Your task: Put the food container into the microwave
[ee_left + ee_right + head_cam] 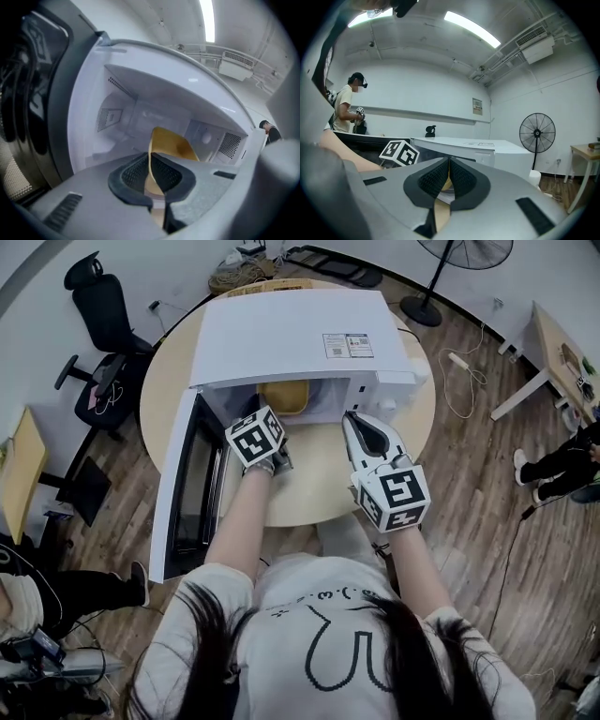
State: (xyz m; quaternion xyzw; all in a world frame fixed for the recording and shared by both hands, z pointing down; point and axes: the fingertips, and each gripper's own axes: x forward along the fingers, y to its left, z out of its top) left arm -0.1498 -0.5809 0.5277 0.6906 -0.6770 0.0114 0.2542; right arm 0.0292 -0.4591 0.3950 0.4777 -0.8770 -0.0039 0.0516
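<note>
A white microwave [300, 334] stands on a round table [319, 484] with its door [187, 488] swung open to the left. The yellow food container [283, 397] sits inside the cavity, near the opening. In the left gripper view the container [171, 143] rests on the cavity floor, and my left gripper [151, 174] is shut on its thin near rim. In the head view the left gripper's marker cube [255, 437] is just in front of the opening. My right gripper [351, 420] hovers over the table right of the opening, shut with nothing between its pads [461, 180].
The open door blocks the left side of the table. Around the table are an office chair [98, 296], a standing fan [459, 254], a wooden side table [562, 362] and people's legs [553, 470] on the right. The right gripper view shows another person [346, 107] far off.
</note>
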